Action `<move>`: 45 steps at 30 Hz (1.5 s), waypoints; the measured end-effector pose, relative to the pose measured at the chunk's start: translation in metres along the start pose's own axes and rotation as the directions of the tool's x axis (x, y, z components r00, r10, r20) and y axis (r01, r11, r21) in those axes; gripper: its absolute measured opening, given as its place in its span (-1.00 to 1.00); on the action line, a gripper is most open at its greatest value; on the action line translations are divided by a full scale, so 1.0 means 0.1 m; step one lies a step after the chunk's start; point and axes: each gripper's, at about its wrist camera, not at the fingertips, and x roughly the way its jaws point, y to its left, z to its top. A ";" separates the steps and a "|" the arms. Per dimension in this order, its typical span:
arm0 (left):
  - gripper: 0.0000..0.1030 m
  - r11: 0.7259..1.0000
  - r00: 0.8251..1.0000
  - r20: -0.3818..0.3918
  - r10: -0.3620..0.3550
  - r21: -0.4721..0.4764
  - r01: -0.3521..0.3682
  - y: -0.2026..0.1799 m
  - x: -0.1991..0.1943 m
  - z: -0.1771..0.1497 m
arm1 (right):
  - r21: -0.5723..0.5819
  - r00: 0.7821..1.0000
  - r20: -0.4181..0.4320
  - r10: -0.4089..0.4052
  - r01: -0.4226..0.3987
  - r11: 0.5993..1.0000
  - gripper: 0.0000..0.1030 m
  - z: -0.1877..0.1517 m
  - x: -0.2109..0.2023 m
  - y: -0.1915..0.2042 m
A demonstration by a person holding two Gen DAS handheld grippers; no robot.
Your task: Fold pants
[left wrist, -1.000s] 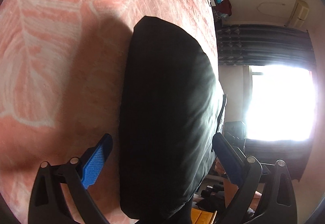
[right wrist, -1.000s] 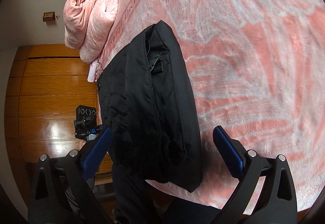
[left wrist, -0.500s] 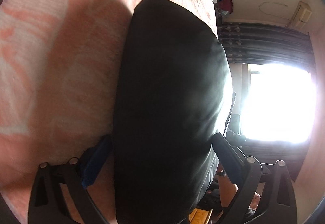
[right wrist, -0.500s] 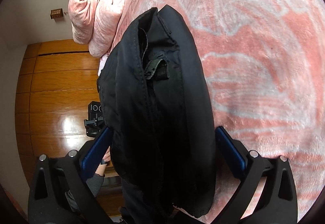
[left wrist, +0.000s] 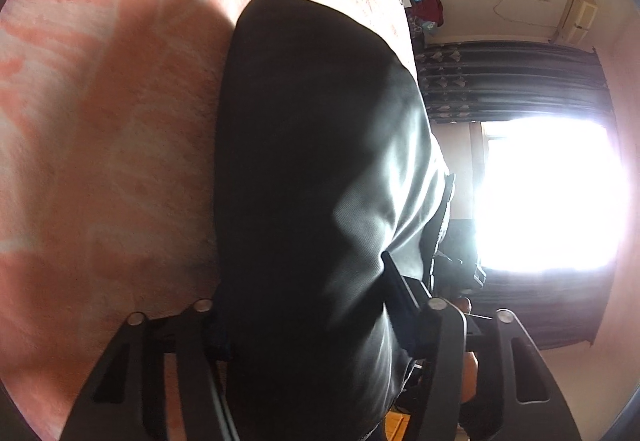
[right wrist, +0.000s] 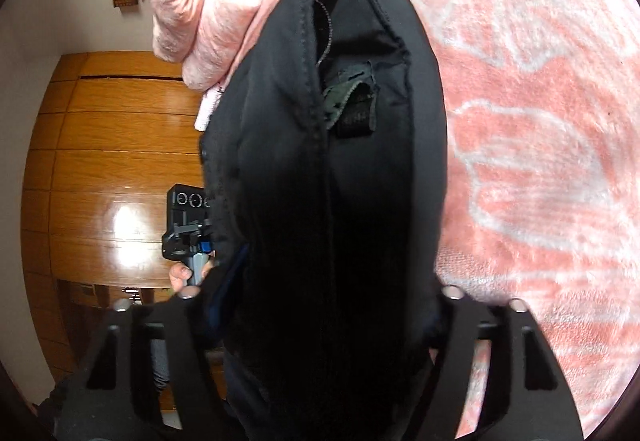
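Observation:
The folded black pants (left wrist: 312, 181) lie on a pink patterned blanket (left wrist: 100, 161). In the left wrist view the bundle fills the space between my left gripper's (left wrist: 308, 305) jaws, which press into the cloth on both sides. In the right wrist view the pants (right wrist: 328, 201) show their waistband end with a label (right wrist: 356, 113). My right gripper (right wrist: 324, 305) straddles that end, its jaws pushed against the fabric; the pads are mostly hidden by cloth. The left gripper also shows in the right wrist view (right wrist: 188, 229), held in a hand.
A rolled pink duvet (right wrist: 212, 1) lies beyond the pants. A wooden wardrobe (right wrist: 100, 161) stands past the bed edge. A bright window (left wrist: 548, 193) with dark curtains is on the other side.
Both grippers have moved forward onto the pants and their jaws have closed in from open until they squeeze the bundle on both sides.

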 end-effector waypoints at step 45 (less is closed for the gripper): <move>0.87 0.973 0.927 0.294 0.232 -0.049 -0.227 0.28 -1.74 1.07 | -0.110 0.982 0.097 -0.161 0.172 0.979 0.69 1.75 0.98 0.90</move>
